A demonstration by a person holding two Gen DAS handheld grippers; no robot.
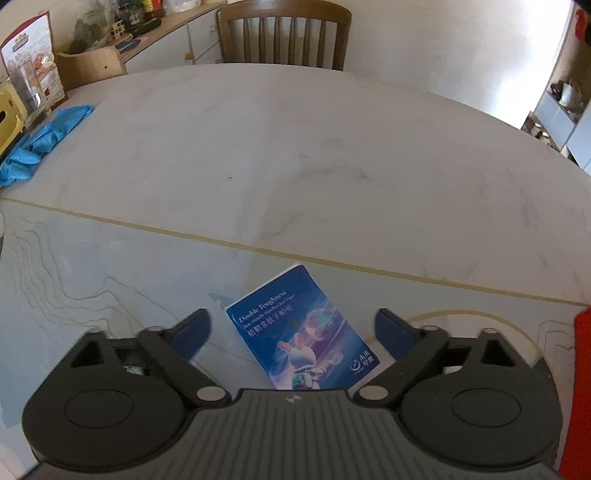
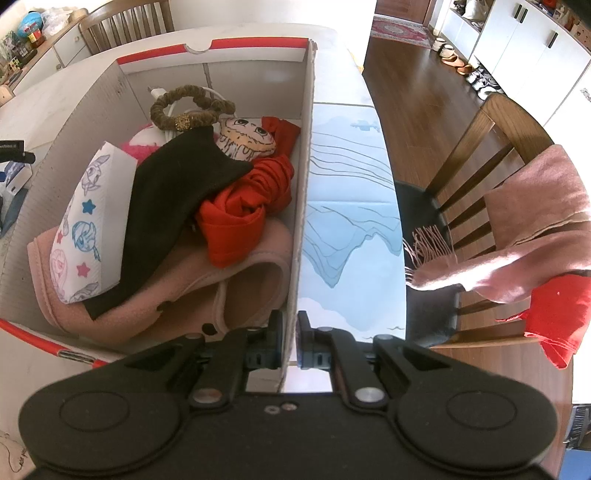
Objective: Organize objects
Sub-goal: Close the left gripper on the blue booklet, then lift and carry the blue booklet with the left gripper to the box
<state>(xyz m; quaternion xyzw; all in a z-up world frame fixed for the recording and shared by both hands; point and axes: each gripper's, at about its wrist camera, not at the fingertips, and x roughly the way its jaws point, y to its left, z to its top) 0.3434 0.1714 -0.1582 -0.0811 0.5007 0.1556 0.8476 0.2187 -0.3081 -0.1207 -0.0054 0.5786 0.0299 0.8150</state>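
Observation:
A blue tissue pack (image 1: 301, 330) lies flat on the table, between the fingers of my open left gripper (image 1: 291, 332), which is just above it. My right gripper (image 2: 290, 332) is shut on the right wall of a white cardboard box (image 2: 304, 192) with red trim. The box holds a pink slipper (image 2: 236, 291), a red cloth (image 2: 247, 206), a black cloth (image 2: 173, 199), a cartoon-printed tissue pack (image 2: 88, 225), a small face doll (image 2: 245, 140), a brown hair tie (image 2: 188, 110) and a white cable.
Blue gloves (image 1: 40, 140) lie at the table's far left. A wooden chair (image 1: 284, 33) stands behind the table. Another chair (image 2: 480, 206), draped with a pink scarf (image 2: 517, 236) and a red cloth (image 2: 557, 314), stands right of the table edge. A red box corner (image 1: 583, 387) shows at right.

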